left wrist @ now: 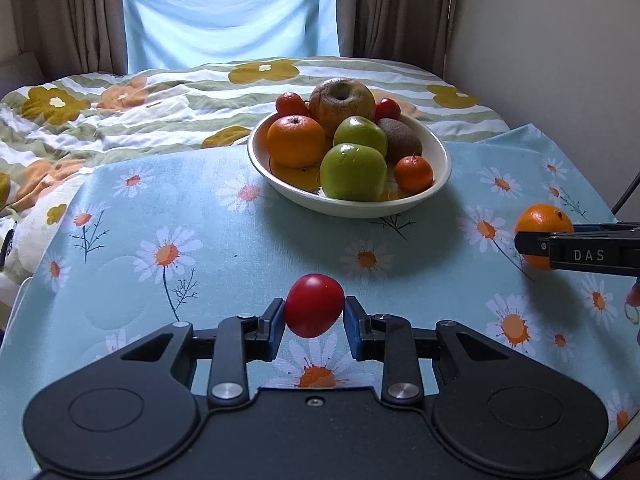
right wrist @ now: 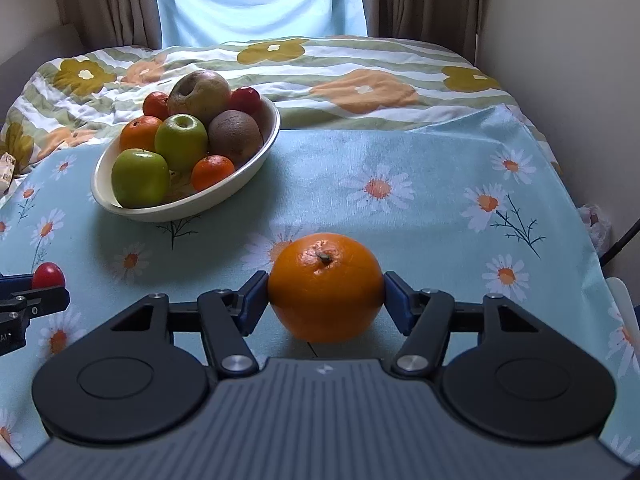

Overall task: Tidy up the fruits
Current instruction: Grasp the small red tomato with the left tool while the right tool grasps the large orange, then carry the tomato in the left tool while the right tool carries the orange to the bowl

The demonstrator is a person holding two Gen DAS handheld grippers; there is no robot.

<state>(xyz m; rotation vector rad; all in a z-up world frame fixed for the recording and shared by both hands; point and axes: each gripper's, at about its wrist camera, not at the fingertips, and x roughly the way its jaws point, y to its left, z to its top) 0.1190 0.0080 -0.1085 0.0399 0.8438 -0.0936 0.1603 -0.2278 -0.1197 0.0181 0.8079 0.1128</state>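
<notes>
The left gripper [left wrist: 314,318] holds a red tomato [left wrist: 314,305] above the daisy cloth [left wrist: 224,232]. The right gripper [right wrist: 326,300] has both pads against an orange [right wrist: 326,286] resting on the cloth. Further back, the white bowl [left wrist: 442,160] is full of fruit.

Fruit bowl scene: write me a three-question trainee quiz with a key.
1. True or false: the left tongs hold a red tomato.
2. Which fruit sits between the right tongs? A) kiwi B) orange C) green apple
3. How many green apples are in the bowl?

Key: 1 true. 2 B, the orange, resting on the tablecloth with the pads at its sides. 3 two, the nearer apple and the farther apple.
</notes>
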